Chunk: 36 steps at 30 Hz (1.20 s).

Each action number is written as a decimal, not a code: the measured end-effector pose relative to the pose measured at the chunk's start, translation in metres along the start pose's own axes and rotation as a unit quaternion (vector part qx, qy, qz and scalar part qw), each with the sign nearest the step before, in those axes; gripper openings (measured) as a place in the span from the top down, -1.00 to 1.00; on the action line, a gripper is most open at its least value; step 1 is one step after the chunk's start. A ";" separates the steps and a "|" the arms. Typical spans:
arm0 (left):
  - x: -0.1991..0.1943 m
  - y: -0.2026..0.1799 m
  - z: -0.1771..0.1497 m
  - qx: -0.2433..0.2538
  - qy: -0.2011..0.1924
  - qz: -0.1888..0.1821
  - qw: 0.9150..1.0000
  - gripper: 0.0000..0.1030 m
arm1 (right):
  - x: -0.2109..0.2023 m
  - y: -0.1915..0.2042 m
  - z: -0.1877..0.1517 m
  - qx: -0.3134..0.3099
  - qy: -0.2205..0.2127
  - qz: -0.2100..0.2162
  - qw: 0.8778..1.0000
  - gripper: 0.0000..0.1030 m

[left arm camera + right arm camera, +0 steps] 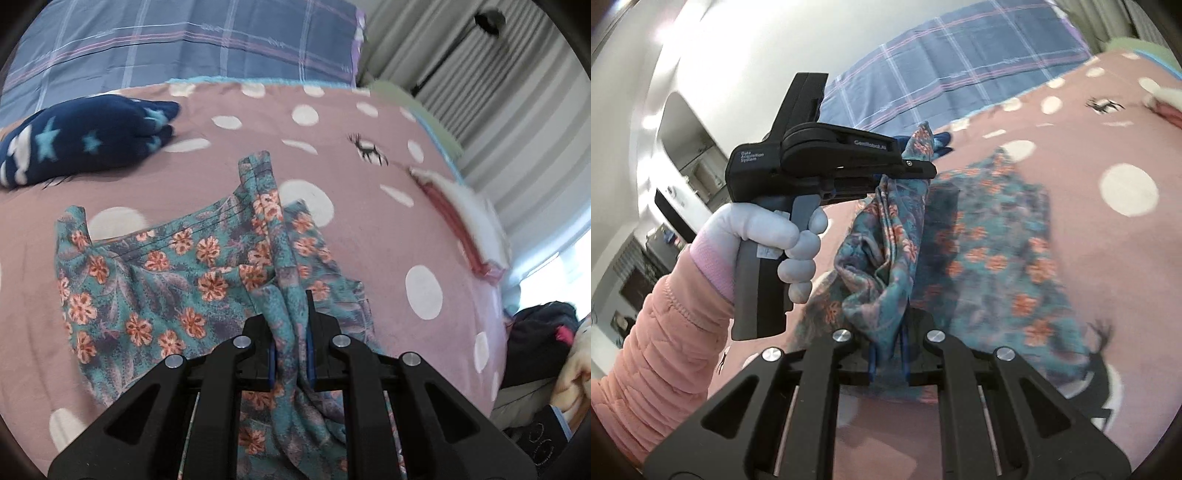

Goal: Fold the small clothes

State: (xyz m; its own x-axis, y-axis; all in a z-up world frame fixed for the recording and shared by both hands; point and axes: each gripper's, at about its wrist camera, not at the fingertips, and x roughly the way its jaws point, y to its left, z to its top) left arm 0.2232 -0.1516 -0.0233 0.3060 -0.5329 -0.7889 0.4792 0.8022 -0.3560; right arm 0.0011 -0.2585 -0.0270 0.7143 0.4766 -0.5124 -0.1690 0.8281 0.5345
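Observation:
A small teal floral garment lies partly spread on a pink polka-dot blanket. My left gripper is shut on a bunched fold of the garment and lifts it off the blanket. My right gripper is shut on another bunched edge of the same garment. In the right wrist view the left gripper shows from the side, held by a gloved hand, with cloth hanging from its tip. The rest of the garment drapes down onto the blanket between the two grips.
A folded navy star-print cloth lies at the back left of the blanket. A blue plaid pillow is behind it. A pink and white item lies at the right edge of the bed. Striped curtains hang beyond.

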 end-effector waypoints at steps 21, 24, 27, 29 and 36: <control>-0.071 -0.056 -0.022 0.109 -0.121 0.079 0.984 -0.10 | -0.001 -0.088 -0.015 0.117 0.027 0.001 0.993 0.71; -0.095 -0.047 -0.072 0.132 -0.118 0.084 0.981 -0.16 | -0.001 -0.089 -0.013 0.119 0.028 0.001 0.993 0.67; -0.102 -0.038 -0.134 0.160 -0.091 0.105 0.977 -0.17 | -0.002 -0.088 -0.012 0.118 0.031 -0.002 0.992 0.65; -0.099 -0.034 -0.174 0.177 -0.066 0.117 0.975 -0.17 | -0.005 -0.087 -0.014 0.118 0.032 -0.004 0.992 0.63; -0.074 -0.024 -0.220 0.181 -0.052 0.184 0.965 -0.17 | -0.009 -0.082 -0.016 0.116 0.036 -0.018 0.992 0.52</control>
State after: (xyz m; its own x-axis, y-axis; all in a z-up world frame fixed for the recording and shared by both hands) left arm 0.0078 -0.0719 -0.0668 0.5822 -0.2703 -0.7668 0.5724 0.8060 0.1506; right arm -0.0022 -0.3258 -0.0769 0.6657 0.4741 -0.5763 0.0225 0.7591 0.6506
